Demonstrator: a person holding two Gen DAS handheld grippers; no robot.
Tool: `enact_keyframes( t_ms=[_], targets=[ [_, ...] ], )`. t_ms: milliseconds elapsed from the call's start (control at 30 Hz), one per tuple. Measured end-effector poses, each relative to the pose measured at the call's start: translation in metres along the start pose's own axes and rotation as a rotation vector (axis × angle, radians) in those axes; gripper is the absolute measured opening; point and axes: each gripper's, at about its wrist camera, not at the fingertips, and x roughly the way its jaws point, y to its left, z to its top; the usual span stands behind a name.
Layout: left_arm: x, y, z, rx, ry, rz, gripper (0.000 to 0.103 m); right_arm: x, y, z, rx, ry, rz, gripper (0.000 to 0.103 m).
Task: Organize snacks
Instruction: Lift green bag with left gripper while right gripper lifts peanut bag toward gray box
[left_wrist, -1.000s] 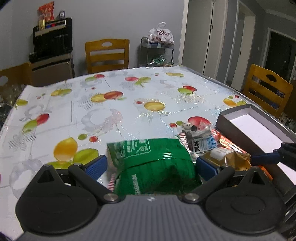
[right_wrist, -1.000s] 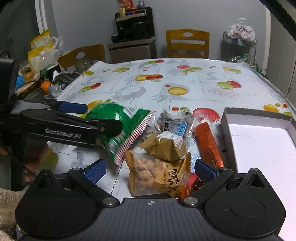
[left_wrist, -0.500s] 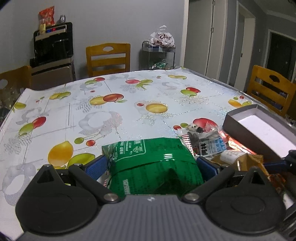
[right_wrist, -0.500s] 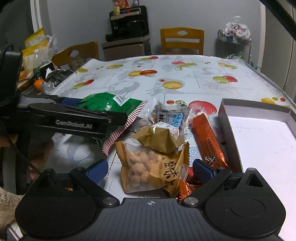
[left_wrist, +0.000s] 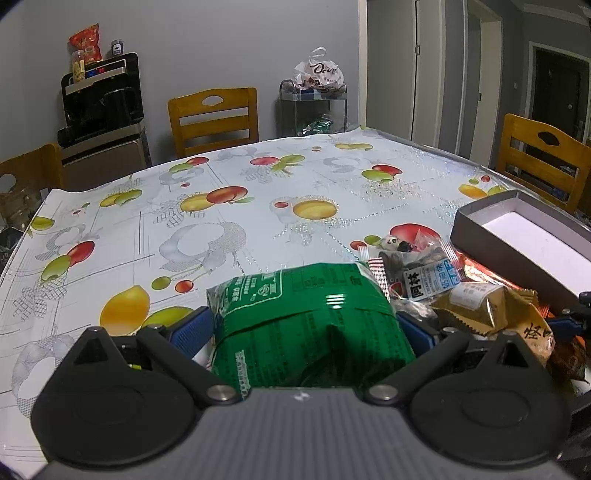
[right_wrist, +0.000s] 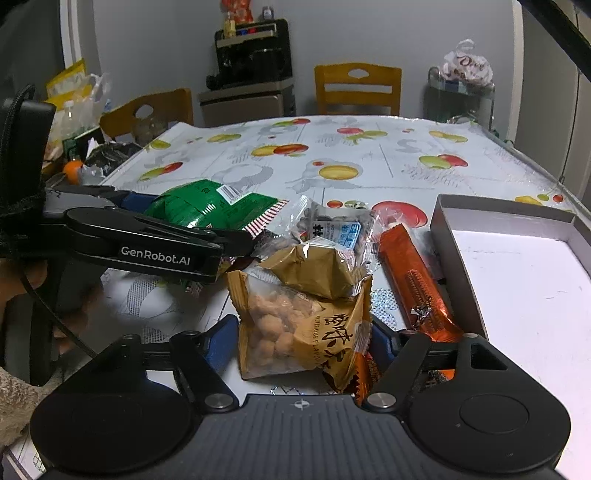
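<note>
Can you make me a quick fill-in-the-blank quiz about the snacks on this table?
1. The left gripper grips a ____ snack bag.
2. The peanut bag between the closing right gripper pads is coloured ____.
3. The grey box holds ____ snacks.

Answers: green; yellow; no

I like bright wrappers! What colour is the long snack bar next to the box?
Orange, shiny foil; clearest in the right wrist view.

green snack bag (right_wrist: 207, 208): 1 | peanut packet (right_wrist: 295, 328): 1 | gold wrapped packet (right_wrist: 314, 269): 1 | clear seed packet (right_wrist: 334, 227): 1 | orange bar (right_wrist: 413, 284): 1 | grey box (right_wrist: 443, 236): 1 | wooden chairs (left_wrist: 213, 120): 3
</note>
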Motion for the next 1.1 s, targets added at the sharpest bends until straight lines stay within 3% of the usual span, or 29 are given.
enact_keyframes(
  t_ms=[433,867,1100],
  targets=[
    [-0.01,0.008,0.001,-0.043,-0.016,-0.041,0.098,-0.018,0.003,0.0,-0.017,-0.055,0.013,0.067],
    [-0.026,0.008,0.003,-0.034,-0.084,-0.018,0.098,-0.052,0.001,0.004,-0.033,-0.146,0.012,0.067],
    [-0.032,0.004,0.003,-0.063,-0.075,0.008,0.098,-0.07,-0.015,-0.001,-0.003,-0.185,0.017,0.067]
  ],
)
